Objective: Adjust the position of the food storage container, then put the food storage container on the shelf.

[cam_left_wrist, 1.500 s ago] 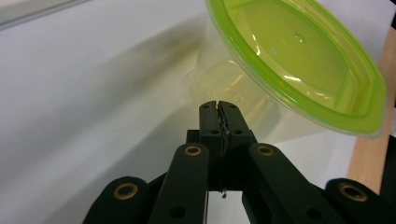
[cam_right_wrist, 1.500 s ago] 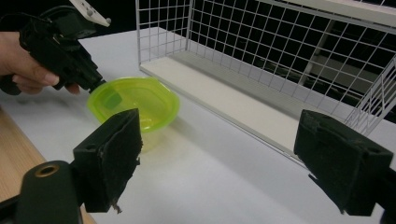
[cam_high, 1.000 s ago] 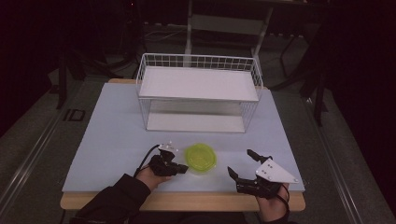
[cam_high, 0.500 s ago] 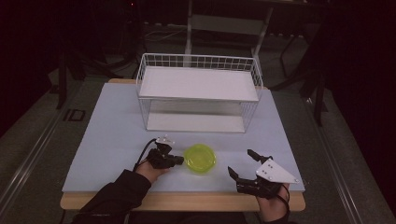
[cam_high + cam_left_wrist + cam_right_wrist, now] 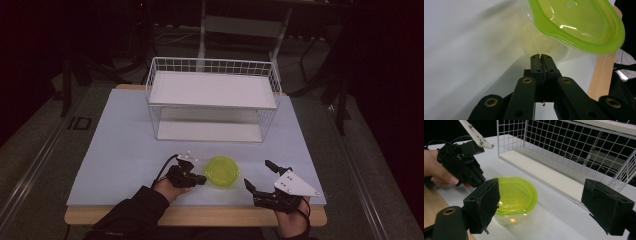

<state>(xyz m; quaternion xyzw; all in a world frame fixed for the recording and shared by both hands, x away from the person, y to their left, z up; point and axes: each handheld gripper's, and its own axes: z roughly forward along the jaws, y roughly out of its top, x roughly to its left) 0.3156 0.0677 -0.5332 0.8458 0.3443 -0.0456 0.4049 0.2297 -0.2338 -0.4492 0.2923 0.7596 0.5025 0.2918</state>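
1. The left gripper (image 5: 199, 179) is black, with a small pale plate on top studded with little round pegs and a black cable looping back from it.
2. Seen from its own camera, the left gripper's (image 5: 541, 60) black linkage arms carry brass-coloured rivets, and small screws sit in the narrow tips of its jaws.
3. The right gripper (image 5: 260, 177) is black too, topped by a grey three-cornered plate with dark screw dots.
4. Its jaws end in blocky, rough black pads (image 5: 482, 203), with one brass-coloured rivet on the arm.
5. The left arm wears a dark sleeve (image 5: 131, 216).
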